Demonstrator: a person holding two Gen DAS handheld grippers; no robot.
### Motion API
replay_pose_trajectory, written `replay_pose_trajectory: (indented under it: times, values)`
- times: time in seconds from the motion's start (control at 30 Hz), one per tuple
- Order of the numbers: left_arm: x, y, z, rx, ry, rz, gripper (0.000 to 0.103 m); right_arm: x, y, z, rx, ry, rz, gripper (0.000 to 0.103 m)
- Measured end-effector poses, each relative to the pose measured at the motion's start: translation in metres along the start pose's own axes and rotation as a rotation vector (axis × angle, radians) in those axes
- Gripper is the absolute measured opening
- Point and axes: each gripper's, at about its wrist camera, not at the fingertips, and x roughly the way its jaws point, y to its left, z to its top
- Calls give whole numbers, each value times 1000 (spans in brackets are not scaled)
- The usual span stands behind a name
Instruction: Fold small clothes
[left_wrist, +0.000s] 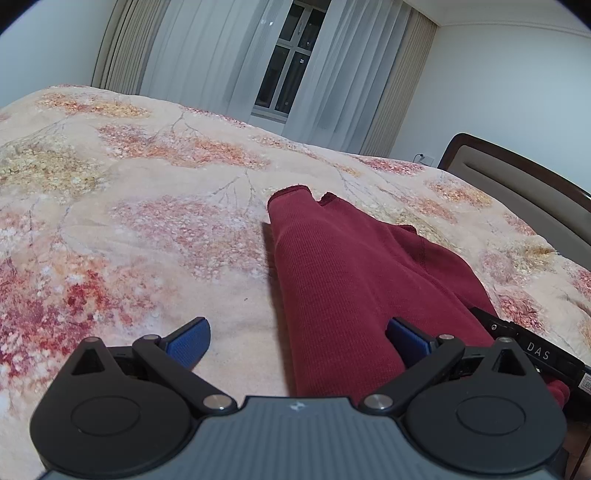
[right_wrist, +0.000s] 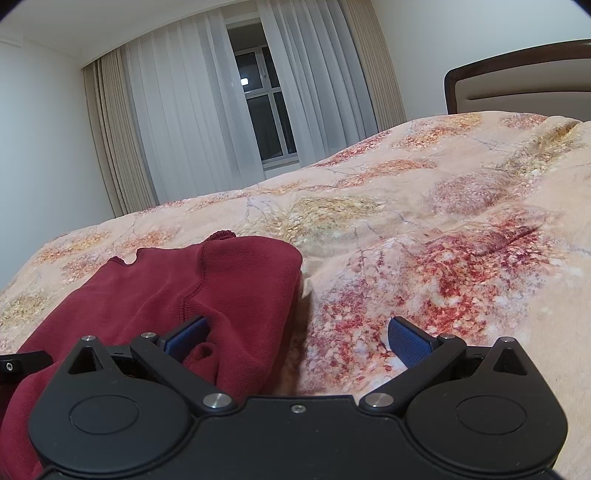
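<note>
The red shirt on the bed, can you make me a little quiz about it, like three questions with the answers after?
1. True or false: the left hand-held gripper is shut on the red shirt.
2. What does the red shirt lie on? A) a wooden floor B) a flowery blanket C) a chair
3. Fill in: behind the bed, white curtains hang beside a dark ____.

Key
1. False. Its blue fingers are spread wide, and so are those of the right hand-held gripper.
2. B
3. window
</note>
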Motion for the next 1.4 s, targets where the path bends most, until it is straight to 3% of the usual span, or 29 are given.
replay_pose_trajectory:
  times: [0.33, 0.5, 0.6, 0.87, 1.2, 1.4]
  values:
    - [-2, 2, -2, -3, -19, -10, 103, -9, -4, -4, 29, -24, 23, 102]
    - [-4, 5, -5, -17, -33, -26, 103, -39, -12, -14, 90, -162, 155, 102]
    - [-5, 6, -6, -20, -39, -30, 103, -49, -11, -25, 96, -167, 182, 102]
    - [-9, 8, -8, -22, -43, -42, 102, -49, 5, -35, -2, -134, 116, 102]
    - [-24, 15, -17, -29, -67, -88, 102, -57, 4, -49, -22, -173, 98, 102]
    - [-36, 14, -25, 19, -59, -86, 102, -62, 3, -56, -35, -186, 91, 102]
